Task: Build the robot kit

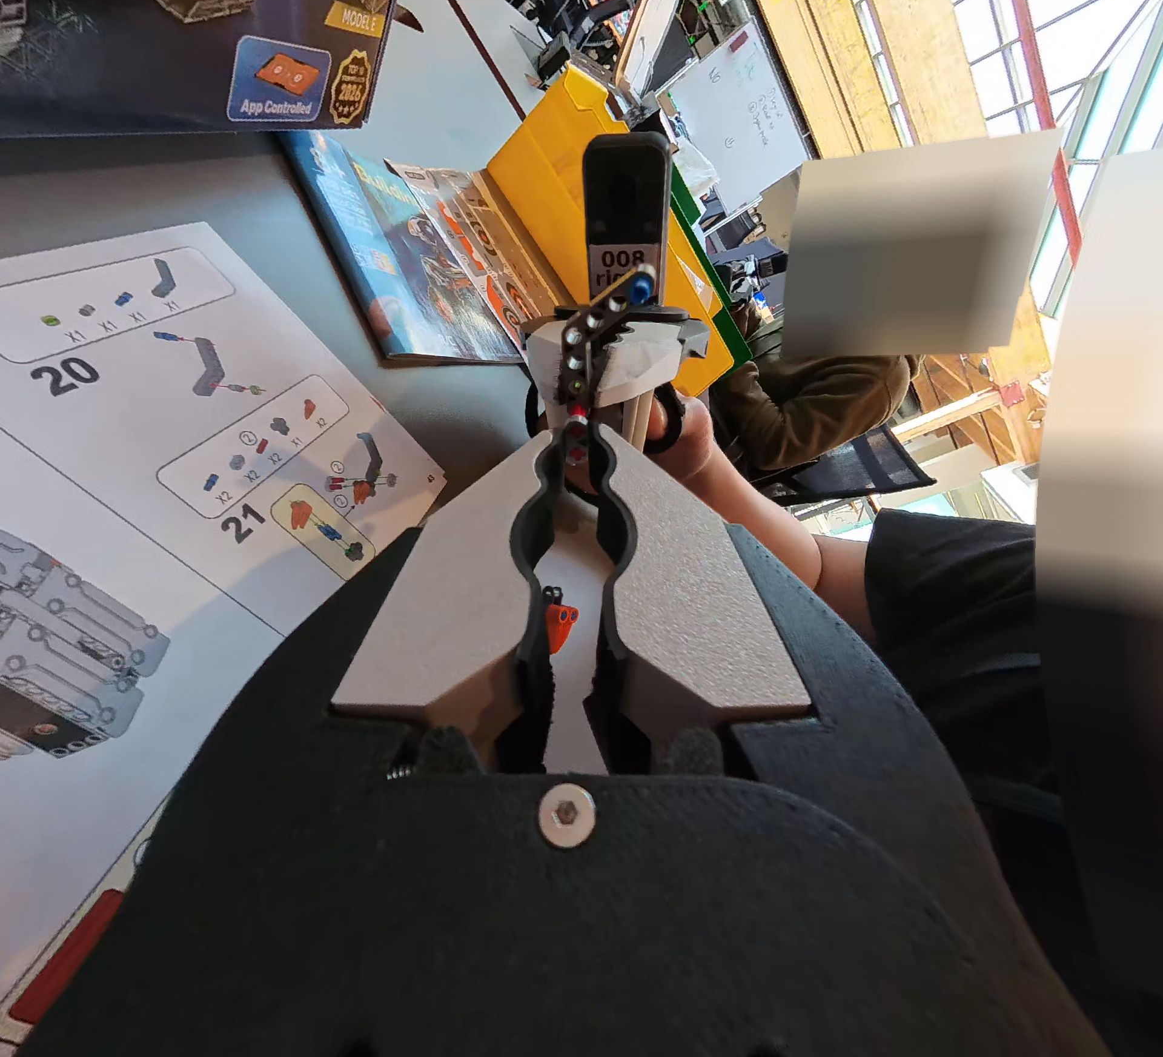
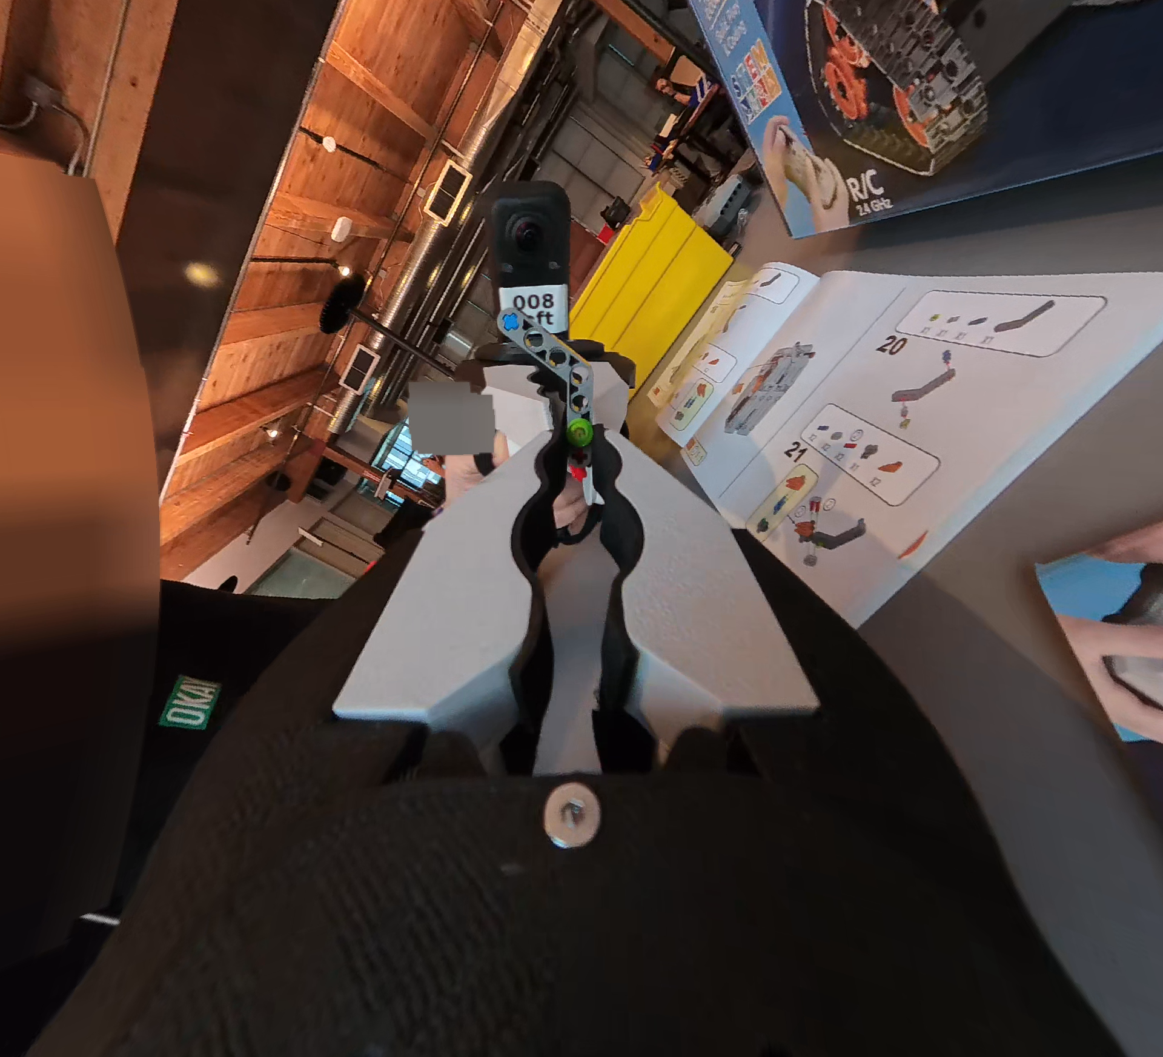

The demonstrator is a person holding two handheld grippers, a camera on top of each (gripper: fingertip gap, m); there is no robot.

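My left gripper and my right gripper face each other tip to tip, up off the grey table. Both sets of tips close on the same bent grey beam, a perforated building piece. In the right wrist view it rises from my tips and angles away to the left, with a green bush just above the tips, a red pin between them and a blue pin at the far end. In the left wrist view the beam shows edge-on, its blue pin at the top. I can't tell which gripper carries the weight; both are pinched narrow on its lower end.

Deeper between my left fingers sits a small orange piece; whether it touches a pad I can't tell.

Left of my left gripper lies the open instruction booklet, with a second booklet and a yellow bin beyond it. A blue kit box stands to the right of my right gripper.
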